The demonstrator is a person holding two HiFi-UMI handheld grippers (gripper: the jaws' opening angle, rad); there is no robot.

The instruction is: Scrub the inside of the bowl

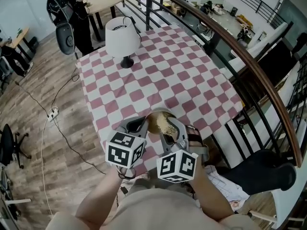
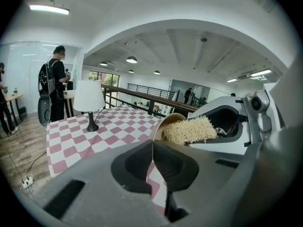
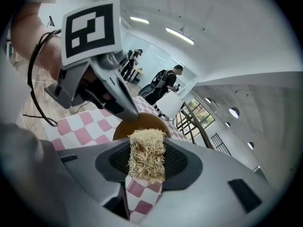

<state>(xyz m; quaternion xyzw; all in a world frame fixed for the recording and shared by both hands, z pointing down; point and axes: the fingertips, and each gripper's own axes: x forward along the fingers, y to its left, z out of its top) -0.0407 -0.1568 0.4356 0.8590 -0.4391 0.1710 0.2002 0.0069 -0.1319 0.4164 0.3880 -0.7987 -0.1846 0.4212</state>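
Observation:
A tan bowl (image 1: 154,117) is held tipped on its side above the near edge of the checked table (image 1: 168,75). My left gripper (image 1: 144,124) is shut on the bowl's thin rim; in the left gripper view the rim (image 2: 152,148) runs between the two pads. My right gripper (image 1: 169,130) is shut on a straw-coloured fibrous scrub pad (image 3: 147,156), whose far end sits in the mouth of the bowl (image 3: 142,123). In the left gripper view the scrub pad (image 2: 189,129) fills the bowl's (image 2: 166,121) opening, with the right gripper (image 2: 227,122) behind it.
A white table lamp (image 1: 123,40) stands at the table's far left. A wooden-topped railing (image 1: 240,56) runs along the right side. A person (image 1: 72,8) stands beyond the table. A cable and power strip (image 1: 53,112) lie on the wooden floor at left.

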